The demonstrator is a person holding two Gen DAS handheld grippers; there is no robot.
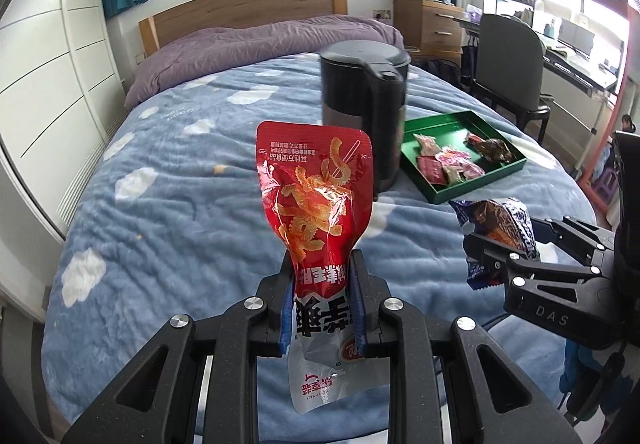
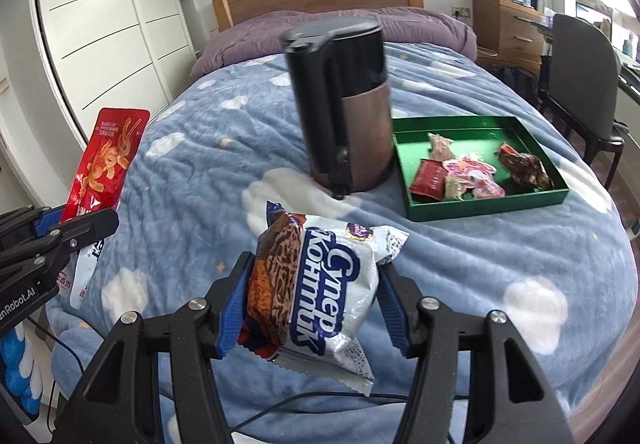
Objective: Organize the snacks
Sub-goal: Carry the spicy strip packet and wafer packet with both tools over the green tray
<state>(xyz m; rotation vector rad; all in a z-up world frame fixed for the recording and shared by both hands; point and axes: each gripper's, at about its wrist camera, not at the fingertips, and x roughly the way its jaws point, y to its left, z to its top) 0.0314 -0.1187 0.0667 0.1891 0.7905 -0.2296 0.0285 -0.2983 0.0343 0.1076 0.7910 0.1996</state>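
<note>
My left gripper (image 1: 322,284) is shut on a red snack pouch (image 1: 316,188) that stands upright above the blue blanket; the same red snack pouch (image 2: 106,160) shows at the left of the right wrist view. My right gripper (image 2: 314,284) is shut on a white and blue cake packet (image 2: 324,284), held above the bed; this cake packet (image 1: 500,224) appears at the right of the left wrist view. A green tray (image 2: 416,148) with several wrapped snacks lies on the bed ahead and to the right, beside a black kettle (image 2: 344,104).
The kettle (image 1: 366,104) stands between the grippers and the tray (image 1: 448,128). Behind are purple pillows (image 1: 256,48) and a wooden headboard. White wardrobe doors line the left side. A dark chair (image 2: 584,84), drawers and a desk stand at the right.
</note>
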